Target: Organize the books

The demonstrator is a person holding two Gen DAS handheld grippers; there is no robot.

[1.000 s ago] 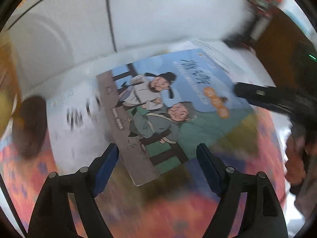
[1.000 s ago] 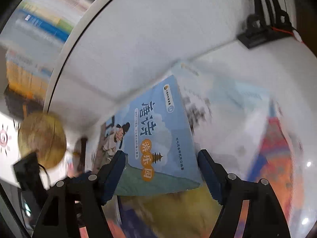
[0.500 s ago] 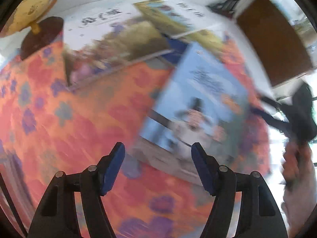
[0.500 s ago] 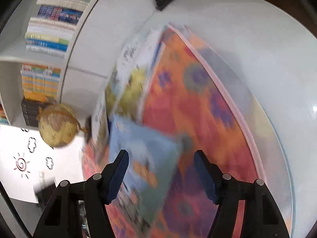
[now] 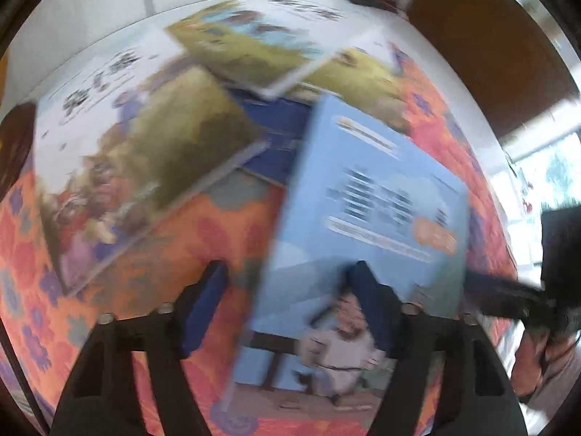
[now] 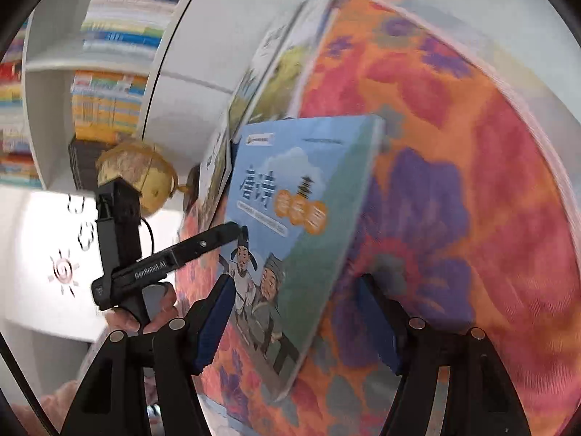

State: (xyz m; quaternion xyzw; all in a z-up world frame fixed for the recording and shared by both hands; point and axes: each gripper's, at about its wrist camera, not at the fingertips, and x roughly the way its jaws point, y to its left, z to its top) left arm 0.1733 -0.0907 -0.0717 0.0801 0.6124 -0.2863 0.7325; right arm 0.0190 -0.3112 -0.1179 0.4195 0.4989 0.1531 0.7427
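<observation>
Here we see the light-blue illustrated paperback book lying flat on the orange floral cloth; our left gripper, jaws just narrowing, and right gripper both stand open around its edges.

— Between the right gripper's fingers: blue book, pale sky-blue cover, white cloud, orange discs, two robed figures in grey and white.

— Under it: cloth, orange with red and purple flowers. Fingers themselves: black, dark blue pads.

— Beyond the fingertips: olive-and-white picture books. Left of them: yellowish-brown globe.
</observation>
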